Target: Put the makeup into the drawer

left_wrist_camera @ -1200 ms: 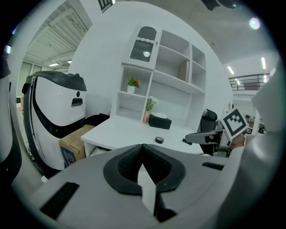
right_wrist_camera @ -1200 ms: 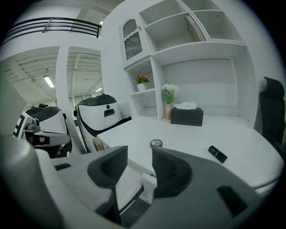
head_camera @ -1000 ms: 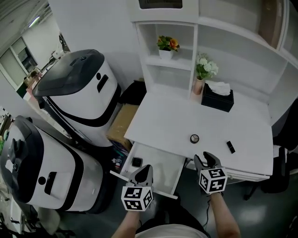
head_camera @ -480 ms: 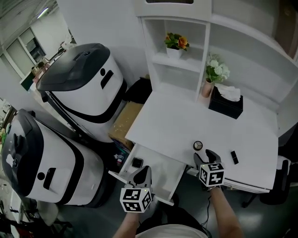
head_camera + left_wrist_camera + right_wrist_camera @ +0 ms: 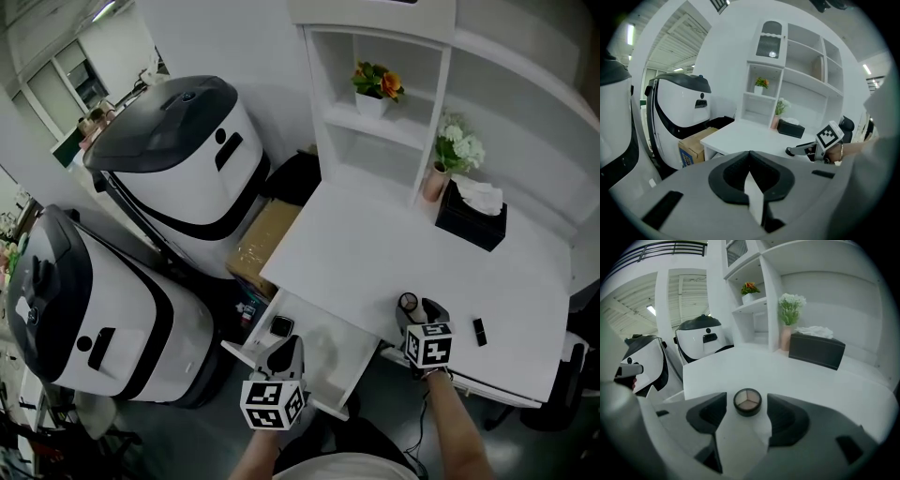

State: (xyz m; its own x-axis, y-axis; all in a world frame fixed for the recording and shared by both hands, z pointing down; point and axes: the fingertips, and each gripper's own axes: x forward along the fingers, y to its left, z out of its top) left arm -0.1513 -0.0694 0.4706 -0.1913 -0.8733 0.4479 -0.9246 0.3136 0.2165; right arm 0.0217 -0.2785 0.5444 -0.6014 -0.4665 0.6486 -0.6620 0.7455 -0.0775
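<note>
A round black compact (image 5: 408, 302) with beige shades lies near the front edge of the white desk (image 5: 375, 253). My right gripper (image 5: 419, 309) reaches it from the front. In the right gripper view the compact (image 5: 747, 402) lies between the jaws of the right gripper (image 5: 746, 399), which are opening, pads apart from it. The drawer (image 5: 323, 333) stands pulled out below the desk's left front, with a small black square case (image 5: 280, 326) at its left end. My left gripper (image 5: 288, 345) hovers over the drawer's front rim, and its own view shows the left gripper (image 5: 750, 154) shut and empty.
A small black stick (image 5: 480, 330) lies on the desk to the right. A black tissue box (image 5: 473, 214) and a flower vase (image 5: 433, 178) stand at the back. Two large white and black machines (image 5: 178, 159) (image 5: 94, 319) and a cardboard box (image 5: 267, 239) crowd the left.
My right gripper has moved forward and down to the compact, and its jaws have spread to either side of it. The left gripper has barely shifted over the drawer.
</note>
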